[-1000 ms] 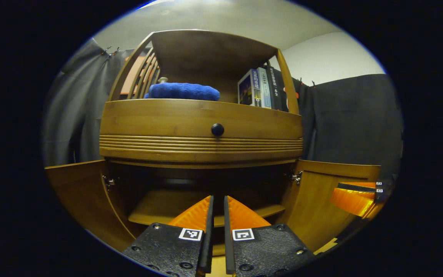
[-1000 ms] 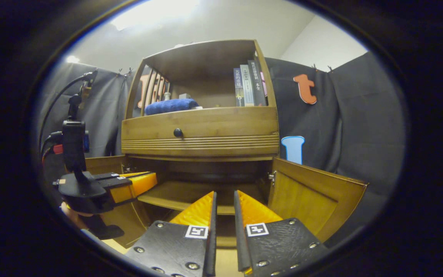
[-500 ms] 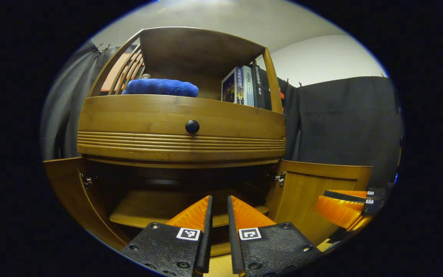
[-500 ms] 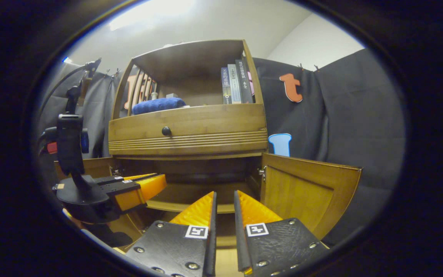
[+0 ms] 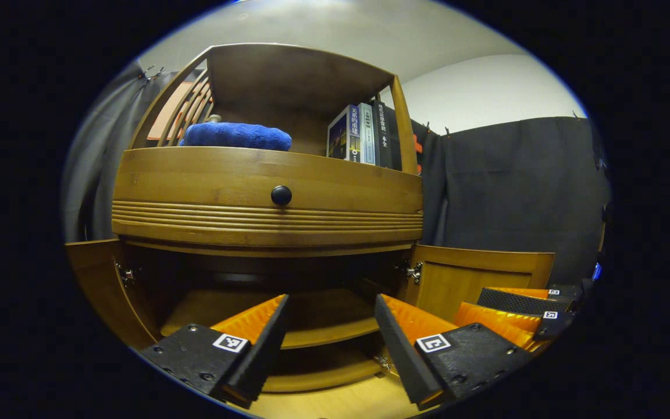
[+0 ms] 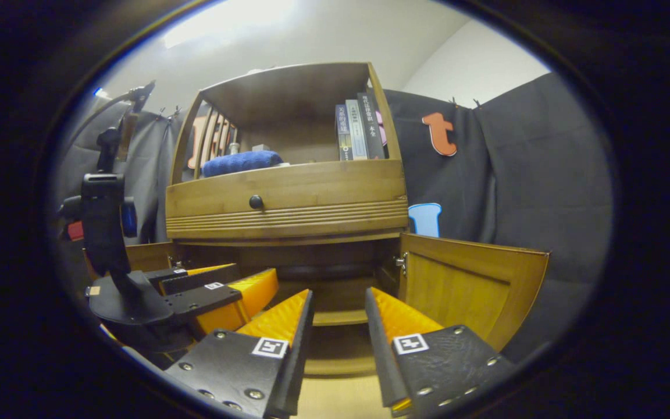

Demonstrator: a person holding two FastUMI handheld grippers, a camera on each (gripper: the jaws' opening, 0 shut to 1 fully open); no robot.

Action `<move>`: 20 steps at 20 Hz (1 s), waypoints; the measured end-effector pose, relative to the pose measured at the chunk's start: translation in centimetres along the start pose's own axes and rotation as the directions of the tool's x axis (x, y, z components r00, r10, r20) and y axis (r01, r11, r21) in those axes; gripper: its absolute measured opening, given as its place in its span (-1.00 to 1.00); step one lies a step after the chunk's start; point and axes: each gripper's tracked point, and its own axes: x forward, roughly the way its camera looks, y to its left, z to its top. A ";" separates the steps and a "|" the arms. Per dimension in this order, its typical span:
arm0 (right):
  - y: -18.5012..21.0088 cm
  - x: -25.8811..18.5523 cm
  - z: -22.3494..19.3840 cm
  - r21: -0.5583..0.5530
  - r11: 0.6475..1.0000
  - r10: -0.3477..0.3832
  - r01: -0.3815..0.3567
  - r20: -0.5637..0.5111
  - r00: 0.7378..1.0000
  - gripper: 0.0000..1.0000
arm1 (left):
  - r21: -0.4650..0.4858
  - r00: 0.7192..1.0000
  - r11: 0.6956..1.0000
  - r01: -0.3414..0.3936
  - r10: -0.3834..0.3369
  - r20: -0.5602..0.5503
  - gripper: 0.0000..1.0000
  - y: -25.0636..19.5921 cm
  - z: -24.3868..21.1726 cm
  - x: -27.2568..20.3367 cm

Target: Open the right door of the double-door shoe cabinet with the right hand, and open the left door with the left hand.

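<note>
Both doors look swung out already, so I judge the opening done and only backing away remains. My left gripper (image 5: 330, 326) is spread wide and empty, the left door (image 5: 93, 279) off beyond its left finger. My right gripper (image 6: 338, 320) is parted, empty too, the right door (image 6: 469, 291) just past its right finger.

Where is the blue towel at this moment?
The blue towel lies on the cabinet's open upper shelf, on its left side, above the black drawer knob and left of the books.
</note>
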 end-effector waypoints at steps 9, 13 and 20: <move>-0.8 -0.7 -0.2 0.047 0.999 -0.023 0.023 0.000 1.000 0.93 | 0.011 1.000 1.000 0.010 -0.010 0.020 0.91 -0.3 0.3 0.1; -1.1 -0.8 -0.1 0.042 0.999 -0.033 0.032 0.003 0.999 0.93 | 0.013 1.000 1.000 0.009 -0.009 0.021 0.83 -0.2 0.3 0.3; -0.9 -0.6 -0.3 0.026 0.999 -0.031 0.031 0.005 0.999 0.92 | 0.008 1.000 1.000 -0.002 0.002 0.018 0.91 0.4 0.0 0.3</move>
